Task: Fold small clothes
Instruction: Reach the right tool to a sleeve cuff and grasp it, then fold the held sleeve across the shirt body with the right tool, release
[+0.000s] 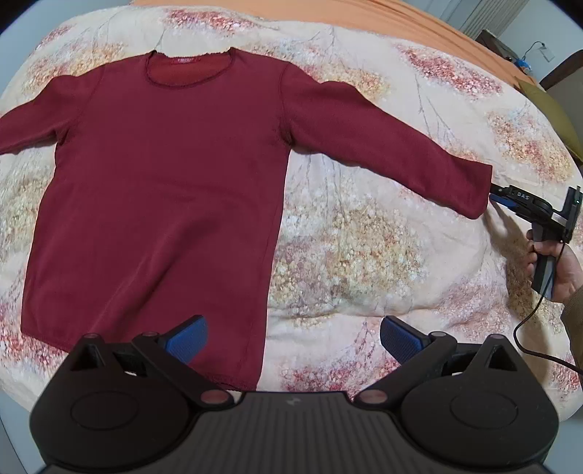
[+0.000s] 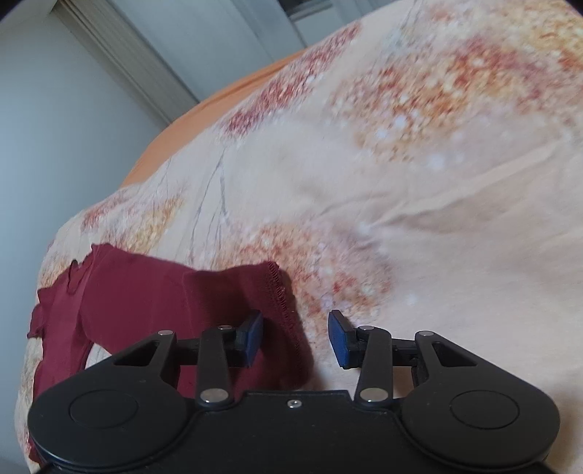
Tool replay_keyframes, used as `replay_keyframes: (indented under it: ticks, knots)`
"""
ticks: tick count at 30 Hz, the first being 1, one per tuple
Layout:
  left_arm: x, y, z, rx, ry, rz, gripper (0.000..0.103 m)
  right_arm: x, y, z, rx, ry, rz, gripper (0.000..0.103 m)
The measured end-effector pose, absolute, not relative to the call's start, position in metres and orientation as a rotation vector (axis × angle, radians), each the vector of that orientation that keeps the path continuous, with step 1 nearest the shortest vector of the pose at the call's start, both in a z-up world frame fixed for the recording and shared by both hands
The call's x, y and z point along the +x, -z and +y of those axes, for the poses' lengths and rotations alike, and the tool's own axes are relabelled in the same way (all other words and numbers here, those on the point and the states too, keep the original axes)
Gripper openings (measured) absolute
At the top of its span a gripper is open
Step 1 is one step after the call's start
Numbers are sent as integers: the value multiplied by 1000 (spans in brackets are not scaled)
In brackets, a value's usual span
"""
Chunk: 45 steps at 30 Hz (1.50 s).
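A dark red long-sleeved shirt (image 1: 164, 175) lies flat, front up, on a floral quilt (image 1: 364, 237), both sleeves spread out. My left gripper (image 1: 293, 341) is open and empty above the shirt's bottom hem, at its right corner. My right gripper (image 2: 296, 337) is open at the cuff (image 2: 277, 302) of the shirt's right sleeve. Its left pad lies over the sleeve fabric and its right pad over bare quilt. In the left wrist view the right gripper (image 1: 495, 193) points at that cuff from the right.
An orange sheet (image 1: 364, 14) lies along the far edge of the bed. The quilt (image 2: 400, 182) is rumpled to the right of the cuff. A cable (image 1: 528, 342) trails from the right gripper. Furniture and a wall stand beyond the bed's right side.
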<state>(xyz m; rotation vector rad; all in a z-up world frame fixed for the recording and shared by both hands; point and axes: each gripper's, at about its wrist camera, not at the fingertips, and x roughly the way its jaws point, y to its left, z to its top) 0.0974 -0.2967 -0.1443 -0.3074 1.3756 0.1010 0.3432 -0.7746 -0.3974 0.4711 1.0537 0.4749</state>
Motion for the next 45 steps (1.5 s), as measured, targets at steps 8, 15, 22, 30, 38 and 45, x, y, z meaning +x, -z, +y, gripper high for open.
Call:
replay_keyframes:
  ticks: [8, 15, 22, 30, 38, 45]
  knots:
    - [107, 152, -308, -311, -72, 1412, 103, 350, 412, -767, 572, -572, 1121, 12]
    - [120, 153, -326, -302, -14, 1416, 103, 332, 385, -830, 724, -378, 977, 0]
    - [121, 163, -325, -320, -14, 1437, 103, 318, 381, -873, 770, -173, 967, 25]
    - [119, 162, -327, -322, -8, 1434, 103, 284, 421, -823, 1062, -259, 1035, 42]
    - [114, 162, -325, -314, -5, 1432, 103, 284, 437, -803, 1246, -135, 931, 6]
    - [107, 170, -299, -366, -24, 1409, 103, 310, 302, -702, 700, -312, 773, 5]
